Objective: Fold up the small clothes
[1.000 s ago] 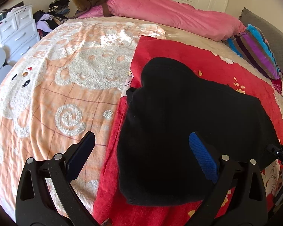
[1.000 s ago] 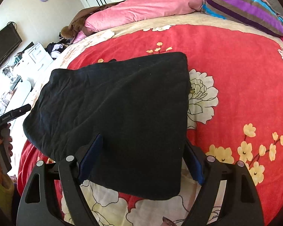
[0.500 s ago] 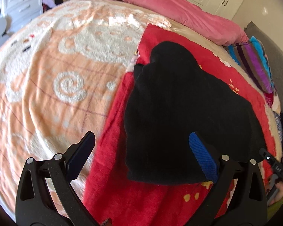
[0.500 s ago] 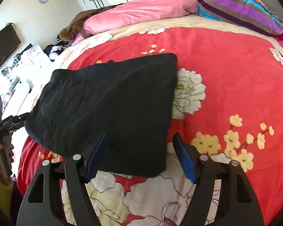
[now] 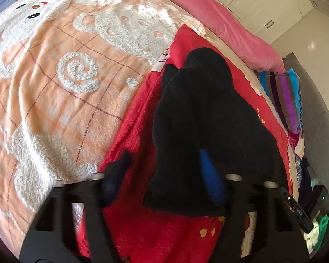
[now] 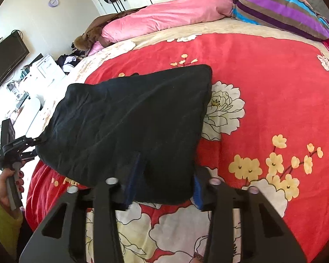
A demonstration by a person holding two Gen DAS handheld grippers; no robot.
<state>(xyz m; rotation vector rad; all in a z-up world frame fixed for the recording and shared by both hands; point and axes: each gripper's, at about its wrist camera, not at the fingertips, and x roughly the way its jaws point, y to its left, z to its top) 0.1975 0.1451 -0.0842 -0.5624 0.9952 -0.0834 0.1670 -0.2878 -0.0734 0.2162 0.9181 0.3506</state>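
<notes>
Garment: we see the black, soft knit piece of clothing (image 5: 208, 118) lying folded on the red fleece blanket with cream and yellow flowers (image 6: 263, 100), its near hem toward both grippers.
Left wrist view only: we get the peach and white fluffy blanket with cartoon sheep (image 5: 54, 76) beside the red one, the long pink bolster (image 5: 219, 26) at the far edge of the bed, and white cupboard doors (image 5: 263, 6) behind it.
Right wrist view only: we get a black flat screen on the wall (image 6: 4, 59), a round lilac wall clock (image 6: 53, 2), white drawers (image 6: 46, 68), and the person's left hand (image 6: 8, 188) in a yellow-green sleeve (image 6: 0, 219) gripping the other tool's handle.
Both views: the striped purple, blue and brown cushion (image 6: 280, 11) lies at the head of the bed.
Left gripper (image 5: 164, 175): its jaws have just been closing and are narrowed; the garment's near left corner lies between them, the blue right pad against the cloth, the left pad clear of it over red blanket, so we call it not yet clamped.
Right gripper (image 6: 164, 182): its jaws have just been closing and both blue pads press into the garment's near right corner, pinching the cloth.
Pose: both tools tilt steeply down toward the bed; in the right wrist view the left tool sits at the garment's far left edge.
</notes>
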